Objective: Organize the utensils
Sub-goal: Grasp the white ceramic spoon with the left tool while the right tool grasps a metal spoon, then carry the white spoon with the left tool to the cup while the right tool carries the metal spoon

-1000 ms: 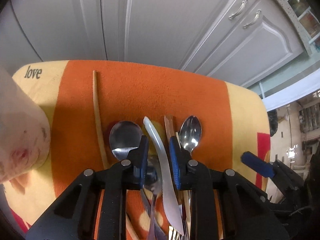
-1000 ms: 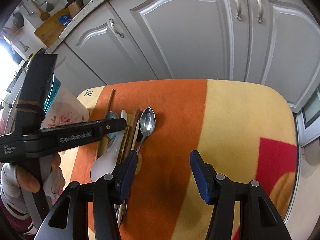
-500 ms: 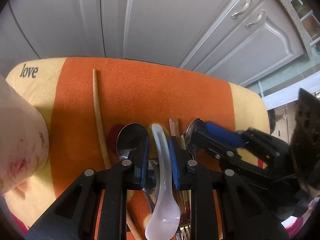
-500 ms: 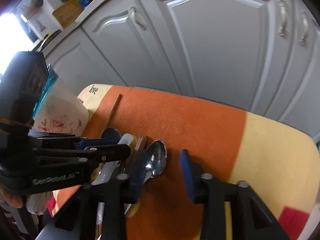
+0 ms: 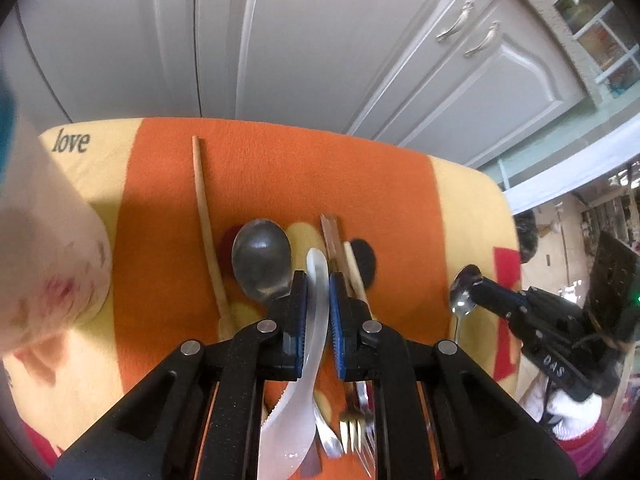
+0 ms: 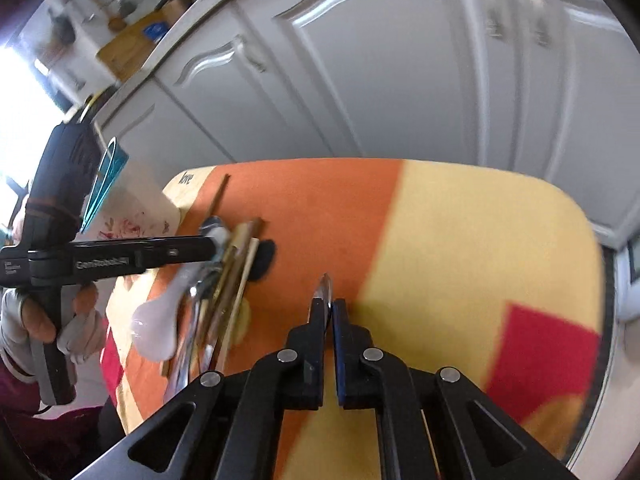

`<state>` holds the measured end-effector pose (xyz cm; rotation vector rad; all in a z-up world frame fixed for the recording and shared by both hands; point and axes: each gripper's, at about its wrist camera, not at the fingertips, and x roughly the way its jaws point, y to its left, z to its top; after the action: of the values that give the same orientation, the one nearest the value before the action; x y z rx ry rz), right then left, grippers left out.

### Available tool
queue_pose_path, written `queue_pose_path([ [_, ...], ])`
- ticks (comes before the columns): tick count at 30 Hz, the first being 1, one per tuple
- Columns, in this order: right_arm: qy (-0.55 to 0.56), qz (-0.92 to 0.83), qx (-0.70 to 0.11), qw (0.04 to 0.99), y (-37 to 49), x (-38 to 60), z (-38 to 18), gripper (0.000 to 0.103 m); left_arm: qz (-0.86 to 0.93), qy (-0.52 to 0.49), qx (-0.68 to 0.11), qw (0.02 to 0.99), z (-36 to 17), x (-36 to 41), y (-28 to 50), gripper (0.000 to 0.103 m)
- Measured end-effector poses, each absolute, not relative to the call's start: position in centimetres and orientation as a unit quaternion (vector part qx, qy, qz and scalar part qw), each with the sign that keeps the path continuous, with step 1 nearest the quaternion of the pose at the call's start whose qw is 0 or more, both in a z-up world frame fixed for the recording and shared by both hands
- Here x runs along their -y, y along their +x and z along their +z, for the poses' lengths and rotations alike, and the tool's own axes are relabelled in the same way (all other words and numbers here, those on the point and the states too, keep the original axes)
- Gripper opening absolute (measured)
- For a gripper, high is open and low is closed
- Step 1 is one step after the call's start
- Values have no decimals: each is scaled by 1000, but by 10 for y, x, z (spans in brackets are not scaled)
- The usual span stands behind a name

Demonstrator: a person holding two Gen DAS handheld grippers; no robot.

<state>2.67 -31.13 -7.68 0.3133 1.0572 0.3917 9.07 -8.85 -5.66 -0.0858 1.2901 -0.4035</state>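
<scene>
We read "love" on the cloth [image 5: 280, 168]; left gripper [image 5: 318, 300] closing on the white spoon [image 5: 316, 280], right gripper [image 6: 329, 312] clamps the metal spoon [image 6: 325, 286].

Both wrist cams sit close above the orange-yellow cloth [image 5: 300, 176], angled steeply down toward the white cabinets [image 6: 380, 80]; each sees the other's gripper.

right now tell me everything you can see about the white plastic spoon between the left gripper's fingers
The white plastic spoon is translucent, milky and gently curved, handle pointing away, bowl toward the camera. Its handle stands between the blue pads of the left gripper, whose jaws are closing on it. The bowl hangs over the metal forks on the orange blanket. The right wrist view shows it blurred, tilted off the pile.
</scene>
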Motion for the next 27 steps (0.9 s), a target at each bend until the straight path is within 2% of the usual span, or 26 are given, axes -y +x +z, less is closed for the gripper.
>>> queue_pose_path([
  [9,184,175,-483,838,6,324,-58,2,-203,-62,-567,796,-12,64,59,9],
  [19,102,222,-430,869,-4,276,29,3,-210,-121,-505,829,60,10,42,9],
  [27,63,270,-372,886,13,224,100,3,-185,-139,-449,863,110,-45,57,9],
])
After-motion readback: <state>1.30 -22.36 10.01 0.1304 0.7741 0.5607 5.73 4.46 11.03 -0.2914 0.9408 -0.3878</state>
